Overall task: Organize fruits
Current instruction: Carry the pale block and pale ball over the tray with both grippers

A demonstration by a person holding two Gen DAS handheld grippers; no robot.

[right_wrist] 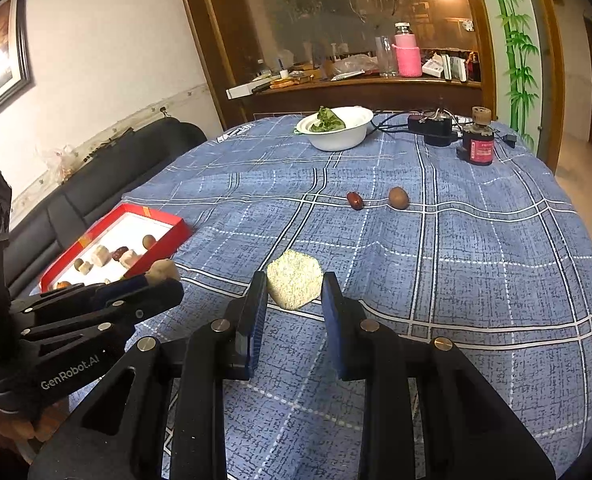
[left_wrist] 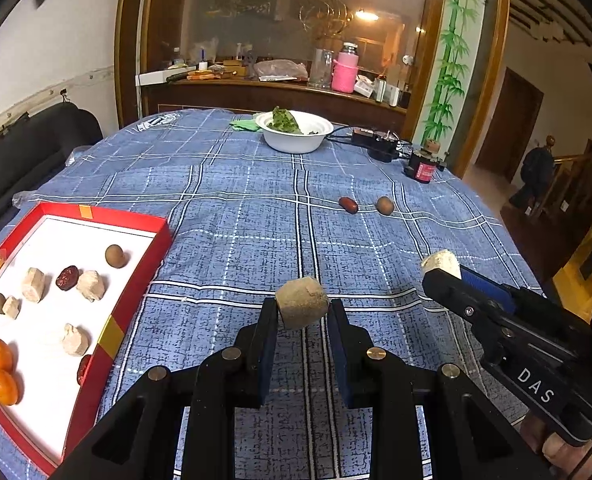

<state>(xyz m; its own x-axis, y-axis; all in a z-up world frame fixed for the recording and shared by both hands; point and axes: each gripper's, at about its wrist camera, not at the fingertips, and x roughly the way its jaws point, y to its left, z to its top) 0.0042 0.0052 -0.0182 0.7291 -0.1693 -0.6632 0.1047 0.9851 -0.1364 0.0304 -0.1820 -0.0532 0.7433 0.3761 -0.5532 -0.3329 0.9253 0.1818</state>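
My left gripper (left_wrist: 302, 310) is shut on a tan rough chunk (left_wrist: 302, 307), held above the blue checked tablecloth. My right gripper (right_wrist: 294, 286) is shut on a pale cream chunk (right_wrist: 295, 285); the same chunk (left_wrist: 440, 263) shows at the right of the left wrist view. The red box with a white floor (left_wrist: 136, 264) lies at the left and holds several pale chunks, a red date (left_wrist: 67, 278), a brown longan (left_wrist: 115, 256) and two oranges (left_wrist: 1, 372). Farther out, a red date (left_wrist: 348, 205) and a brown longan (left_wrist: 385, 205) lie loose on the cloth.
A white bowl (left_wrist: 296, 138) with green leaves stands at the far side, with black devices and cables (left_wrist: 376, 144) and a small red-labelled jar (left_wrist: 422, 166) to its right. A dark sofa (left_wrist: 24, 148) runs along the left. Behind the table is a cluttered wooden shelf.
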